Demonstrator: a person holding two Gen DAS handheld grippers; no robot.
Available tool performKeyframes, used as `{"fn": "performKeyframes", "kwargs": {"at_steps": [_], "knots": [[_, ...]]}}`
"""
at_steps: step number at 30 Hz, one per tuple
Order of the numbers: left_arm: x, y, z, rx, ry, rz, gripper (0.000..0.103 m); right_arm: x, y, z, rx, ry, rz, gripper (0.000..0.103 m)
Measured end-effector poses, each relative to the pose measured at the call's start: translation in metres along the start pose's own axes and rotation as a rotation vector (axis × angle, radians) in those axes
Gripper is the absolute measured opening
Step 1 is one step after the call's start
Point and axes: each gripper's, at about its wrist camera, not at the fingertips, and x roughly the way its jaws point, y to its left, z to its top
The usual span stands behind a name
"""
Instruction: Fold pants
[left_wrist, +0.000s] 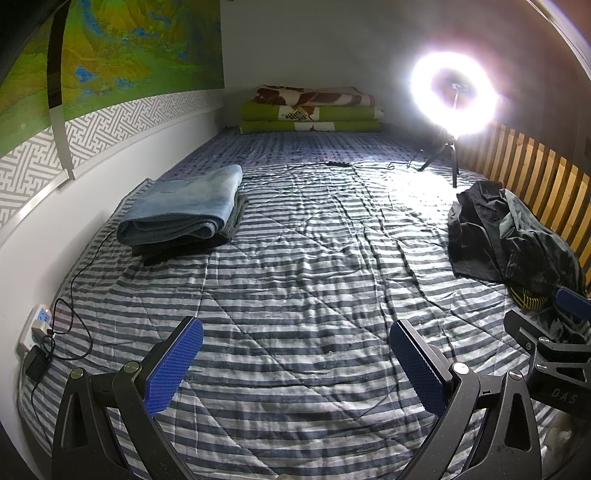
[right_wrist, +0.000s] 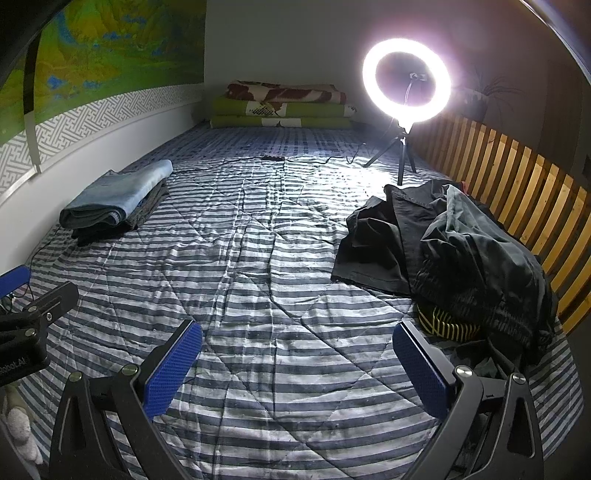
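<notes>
A heap of unfolded dark pants (left_wrist: 513, 240) (right_wrist: 454, 251) lies on the right side of the bed by the wooden slats. Folded blue jeans (left_wrist: 184, 206) (right_wrist: 114, 199) rest on top of darker folded pants at the left, near the wall. My left gripper (left_wrist: 295, 365) hovers open over the striped quilt (left_wrist: 295, 258) with nothing between its blue pads. My right gripper (right_wrist: 297, 363) is open too, empty, just left of the dark heap; its side shows at the right edge of the left wrist view.
A lit ring light on a tripod (right_wrist: 406, 81) stands at the far right, its cable (right_wrist: 317, 160) running across the bed. Folded blankets (right_wrist: 284, 105) are stacked at the far end. A power strip with a charger (left_wrist: 37, 332) lies by the left wall. Wooden slats (right_wrist: 517, 192) bound the right side.
</notes>
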Motion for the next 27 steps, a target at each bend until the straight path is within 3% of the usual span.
{"fn": "performKeyframes", "kwargs": {"at_steps": [12, 17, 27], "knots": [[0.000, -0.002, 0.001, 0.005, -0.001, -0.001, 0.103, -0.001, -0.003, 0.000, 0.004, -0.006, -0.002, 0.102], [0.001, -0.003, 0.001, 0.006, 0.001, 0.004, 0.103, -0.005, -0.014, 0.004, 0.000, -0.066, -0.013, 0.102], [0.020, -0.008, -0.002, 0.018, 0.040, -0.007, 0.102, 0.012, -0.104, 0.030, 0.169, -0.038, -0.058, 0.101]]}}
